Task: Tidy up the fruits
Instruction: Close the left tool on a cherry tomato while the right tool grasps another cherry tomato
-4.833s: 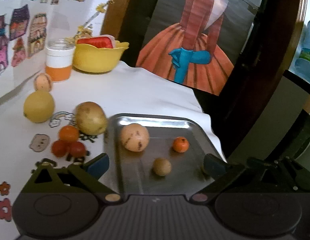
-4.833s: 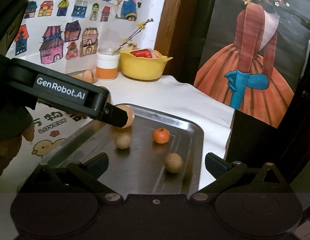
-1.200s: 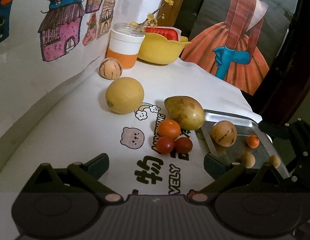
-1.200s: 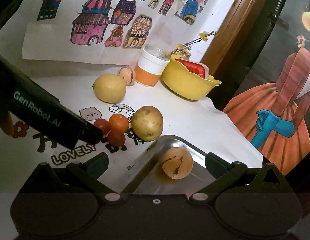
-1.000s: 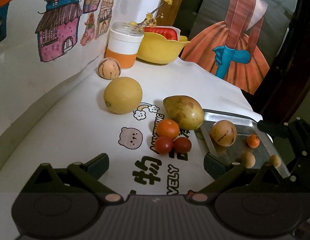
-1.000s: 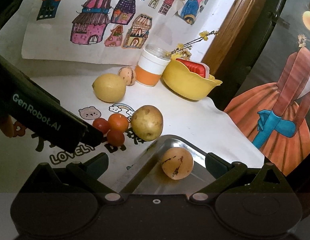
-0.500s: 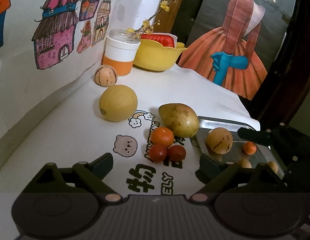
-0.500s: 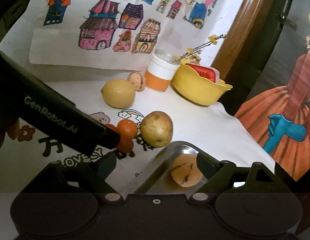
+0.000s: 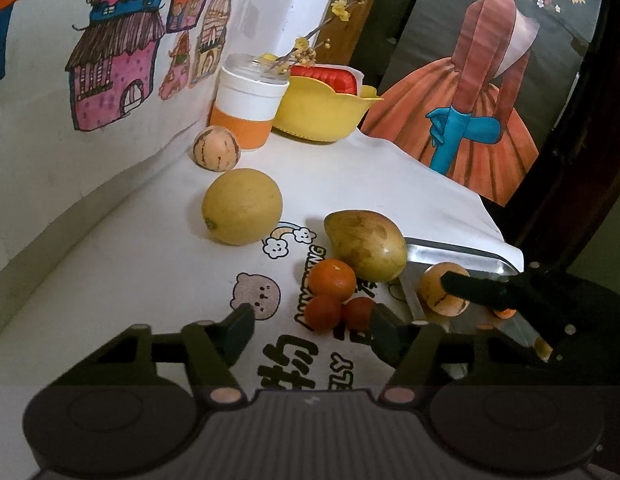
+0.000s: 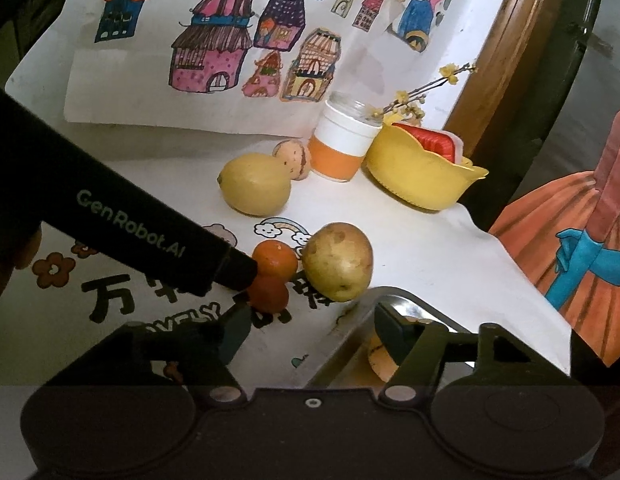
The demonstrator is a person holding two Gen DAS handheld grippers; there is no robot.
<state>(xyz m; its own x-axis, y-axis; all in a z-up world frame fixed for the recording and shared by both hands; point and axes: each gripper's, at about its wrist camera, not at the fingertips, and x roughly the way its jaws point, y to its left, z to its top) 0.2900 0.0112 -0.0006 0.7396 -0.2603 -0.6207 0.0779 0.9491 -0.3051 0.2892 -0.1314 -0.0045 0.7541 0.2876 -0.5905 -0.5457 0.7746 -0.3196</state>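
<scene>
The left gripper [image 9: 312,330] hovered low over the desk [image 9: 130,264] with fingers apart and empty, framing two small red fruits [image 9: 324,311] touching an orange [image 9: 333,279]. The right gripper [image 10: 310,332], likewise apart and empty, hung over the tray [image 9: 462,251] edge. Risk: closing on one round fruit could nudge its neighbours and set them rolling. Off-tray count: one mango [image 9: 366,245], one yellow melon [image 9: 242,206], one striped fruit [image 9: 216,148], one orange, two red. Tray contents were partly hidden.

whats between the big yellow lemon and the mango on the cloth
Only bare cloth with a printed rainbow-and-cloud picture lies between the lemon and the mango; the left wrist view shows it.
</scene>
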